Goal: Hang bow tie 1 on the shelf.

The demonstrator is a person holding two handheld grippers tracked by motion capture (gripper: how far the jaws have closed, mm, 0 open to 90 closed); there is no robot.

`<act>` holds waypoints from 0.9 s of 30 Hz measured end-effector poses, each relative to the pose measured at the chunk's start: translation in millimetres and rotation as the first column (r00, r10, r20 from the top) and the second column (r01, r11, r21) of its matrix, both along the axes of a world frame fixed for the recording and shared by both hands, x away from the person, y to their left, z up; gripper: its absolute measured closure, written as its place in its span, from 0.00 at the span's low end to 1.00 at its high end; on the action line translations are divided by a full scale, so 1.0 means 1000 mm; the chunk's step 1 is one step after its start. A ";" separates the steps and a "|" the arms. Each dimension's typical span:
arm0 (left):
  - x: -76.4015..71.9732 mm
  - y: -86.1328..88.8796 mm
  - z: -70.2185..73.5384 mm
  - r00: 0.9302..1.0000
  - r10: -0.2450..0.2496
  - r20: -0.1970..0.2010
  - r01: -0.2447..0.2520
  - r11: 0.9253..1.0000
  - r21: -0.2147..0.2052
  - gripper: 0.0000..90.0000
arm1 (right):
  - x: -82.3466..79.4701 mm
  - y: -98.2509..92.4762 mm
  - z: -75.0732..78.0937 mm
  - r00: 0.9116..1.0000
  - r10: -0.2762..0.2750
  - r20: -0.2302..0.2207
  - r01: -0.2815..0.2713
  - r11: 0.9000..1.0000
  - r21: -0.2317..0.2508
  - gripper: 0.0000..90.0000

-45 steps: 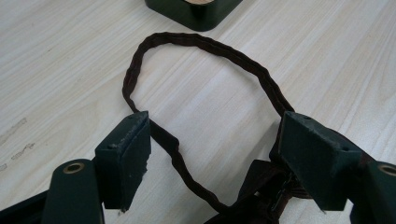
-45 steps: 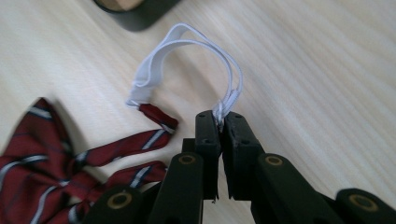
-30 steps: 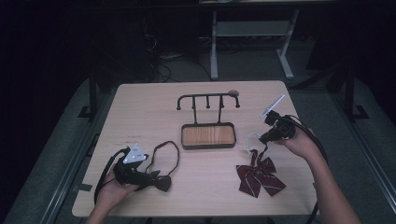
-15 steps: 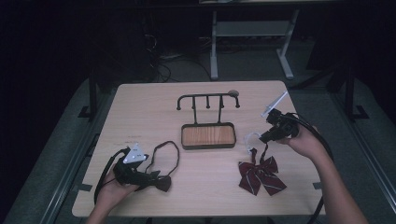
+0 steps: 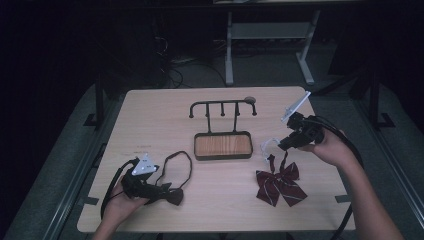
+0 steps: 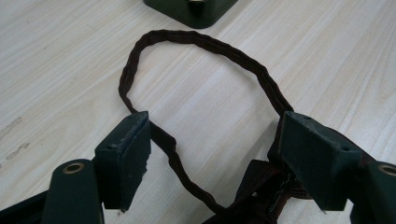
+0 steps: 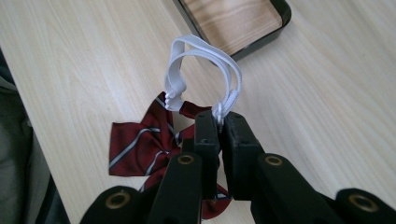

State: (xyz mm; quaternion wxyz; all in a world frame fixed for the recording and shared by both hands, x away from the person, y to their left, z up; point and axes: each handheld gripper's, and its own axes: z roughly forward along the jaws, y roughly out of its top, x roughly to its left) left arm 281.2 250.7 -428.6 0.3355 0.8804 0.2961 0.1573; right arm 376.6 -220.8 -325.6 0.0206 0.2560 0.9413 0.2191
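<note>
My right claw (image 7: 218,122) has its jaws pinched shut on the white elastic strap (image 7: 205,56) of the striped red bow tie (image 7: 140,140), so the loop stands open just above the tips while the bow hangs below them, partly resting on the table (image 5: 150,115); I judge that keeps the loop free to slip over a peg of the black hook stand (image 5: 222,107) ahead. My left claw (image 6: 212,154) sits wide open on the tabletop, gripping nothing, its jaws straddling the dark bow tie's strap (image 6: 196,42), ready to pinch
</note>
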 end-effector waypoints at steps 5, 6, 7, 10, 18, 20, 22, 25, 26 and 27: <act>0.000 -0.001 -0.001 1.000 0.003 0.002 -0.003 1.000 -0.002 0.28 | -0.002 0.001 0.010 1.000 0.011 0.014 -0.011 1.000 -0.004 0.94; 0.000 -0.001 0.000 1.000 0.003 0.002 -0.003 1.000 -0.002 0.28 | -0.003 0.002 0.012 1.000 0.013 0.017 -0.013 1.000 -0.005 0.94; 0.000 -0.001 0.000 1.000 0.003 0.001 -0.003 1.000 0.000 0.28 | -0.003 0.002 0.014 1.000 0.016 0.020 -0.016 1.000 -0.005 0.94; 0.000 0.000 0.000 1.000 0.003 0.001 -0.003 1.000 -0.002 0.28 | -0.004 0.004 0.019 0.999 0.023 0.027 -0.022 1.000 -0.006 0.94; -0.001 0.000 0.001 1.000 0.004 0.003 -0.004 1.000 -0.002 0.28 | -0.005 0.010 0.035 0.998 0.036 0.051 -0.035 0.999 -0.012 0.94; -0.001 0.000 0.001 1.000 0.005 0.005 -0.005 1.000 -0.005 0.28 | -0.004 0.013 0.038 0.997 0.041 0.058 -0.040 0.999 -0.015 0.94; -0.001 0.000 0.001 1.000 0.006 0.005 -0.006 1.000 -0.006 0.28 | -0.004 0.015 0.040 0.997 0.042 0.059 -0.041 0.999 -0.021 0.94; 0.000 0.000 0.000 1.000 0.005 0.003 -0.005 1.000 -0.003 0.28 | -0.003 0.018 0.044 0.997 0.045 0.068 -0.044 0.999 -0.027 0.94; 0.000 0.000 0.000 1.000 0.005 0.003 -0.005 1.000 -0.003 0.28 | -0.002 0.019 0.045 0.997 0.045 0.068 -0.043 0.999 -0.029 0.94; 0.000 0.000 0.001 1.000 0.004 0.004 -0.004 1.000 -0.003 0.28 | -0.001 0.020 0.046 0.996 0.049 0.069 -0.047 0.998 -0.028 0.94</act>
